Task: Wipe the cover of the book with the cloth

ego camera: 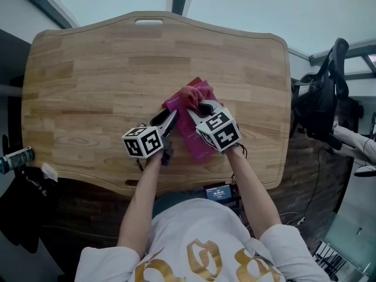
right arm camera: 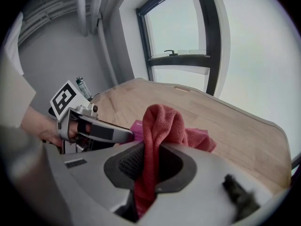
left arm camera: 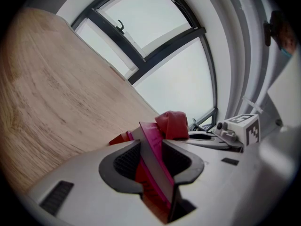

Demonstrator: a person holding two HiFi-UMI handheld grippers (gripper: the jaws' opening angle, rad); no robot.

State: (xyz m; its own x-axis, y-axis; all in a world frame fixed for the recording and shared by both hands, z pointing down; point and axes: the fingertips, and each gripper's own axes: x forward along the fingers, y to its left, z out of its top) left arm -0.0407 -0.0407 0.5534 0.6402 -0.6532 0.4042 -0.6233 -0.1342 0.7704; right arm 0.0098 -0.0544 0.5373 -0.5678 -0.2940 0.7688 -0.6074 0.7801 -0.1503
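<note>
The slim magenta book [ego camera: 192, 135] lies mid-table on the pale wooden table [ego camera: 88, 87], its left edge pinched in our left gripper [ego camera: 170, 121]. Our right gripper [ego camera: 202, 107], jaws clamped on the bunched red cloth [ego camera: 189, 94], sits at the cover's far end. We should press flat and sweep evenly.

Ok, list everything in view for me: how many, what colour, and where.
table: one, light wood, under everything
book: one, magenta, mid-table
cloth: one, red, at the book's far end
office chair: one, black, right of the table
bottle: one, grey, off the table's left edge
small screen: one, lit, below the near edge
left hand-held gripper: one, grey-white, shut on the book
right hand-held gripper: one, grey-white, shut on the cloth
arms: two, over the near edge
</note>
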